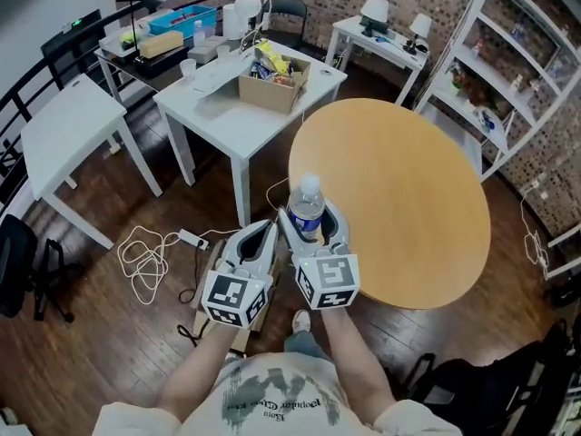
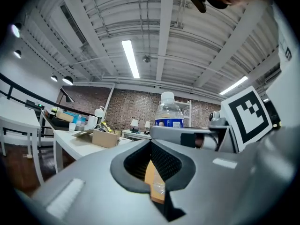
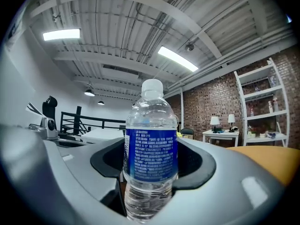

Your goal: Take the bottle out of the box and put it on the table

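Observation:
A clear water bottle [image 1: 307,209] with a white cap and blue label stands upright between the jaws of my right gripper [image 1: 311,220], which is shut on it. In the right gripper view the bottle [image 3: 151,153] fills the middle, both jaws pressing on its sides. It hangs just at the near left rim of the round wooden table [image 1: 399,198]. My left gripper [image 1: 258,236] is close beside it on the left, jaws together and holding nothing. From the left gripper view the bottle [image 2: 168,114] shows at the right. Brown cardboard [image 1: 201,321] on the floor is mostly hidden under the left gripper.
A white square table [image 1: 238,116] behind carries an open cardboard box [image 1: 272,84] of packets. Another white table [image 1: 64,130] stands at the left, white shelving [image 1: 508,80] at the right. White cables [image 1: 145,257] lie coiled on the dark wooden floor.

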{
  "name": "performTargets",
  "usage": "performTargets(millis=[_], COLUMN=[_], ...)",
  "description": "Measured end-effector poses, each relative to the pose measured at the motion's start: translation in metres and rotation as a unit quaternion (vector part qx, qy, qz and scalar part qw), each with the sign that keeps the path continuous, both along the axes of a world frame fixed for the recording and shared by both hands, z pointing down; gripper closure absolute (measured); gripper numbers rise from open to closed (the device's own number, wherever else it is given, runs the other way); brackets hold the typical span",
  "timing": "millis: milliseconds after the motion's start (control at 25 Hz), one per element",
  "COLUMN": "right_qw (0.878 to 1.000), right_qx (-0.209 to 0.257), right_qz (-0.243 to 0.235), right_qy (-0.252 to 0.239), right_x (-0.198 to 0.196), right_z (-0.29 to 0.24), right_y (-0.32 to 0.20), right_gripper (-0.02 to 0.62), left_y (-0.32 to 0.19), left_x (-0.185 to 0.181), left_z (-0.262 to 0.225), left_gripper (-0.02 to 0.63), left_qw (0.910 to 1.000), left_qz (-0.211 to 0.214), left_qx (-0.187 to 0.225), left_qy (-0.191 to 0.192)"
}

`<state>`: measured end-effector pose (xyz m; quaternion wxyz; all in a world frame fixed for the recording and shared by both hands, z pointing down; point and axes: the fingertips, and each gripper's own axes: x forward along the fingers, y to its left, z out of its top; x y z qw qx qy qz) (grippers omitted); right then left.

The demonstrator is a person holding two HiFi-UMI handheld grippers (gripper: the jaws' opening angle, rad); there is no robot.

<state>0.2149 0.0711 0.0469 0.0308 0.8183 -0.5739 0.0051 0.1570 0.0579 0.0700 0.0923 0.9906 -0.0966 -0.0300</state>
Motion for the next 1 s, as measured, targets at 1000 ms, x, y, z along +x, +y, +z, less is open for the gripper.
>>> performTargets(millis=[1000], right_qw=[0.994], right_qx=[0.009], right_qz=[0.104], right_qy=[-0.043], right_x=[0.221], right_z=[0.063], right_y=[0.111], right_gripper=[0.301], left_y=[0.099], left_x=[0.225], left_z=[0.053], left_gripper=[0.606], left_qw=[0.9936], left_qz=[0.088], left_qx=[-0.034], left_qy=[-0.061])
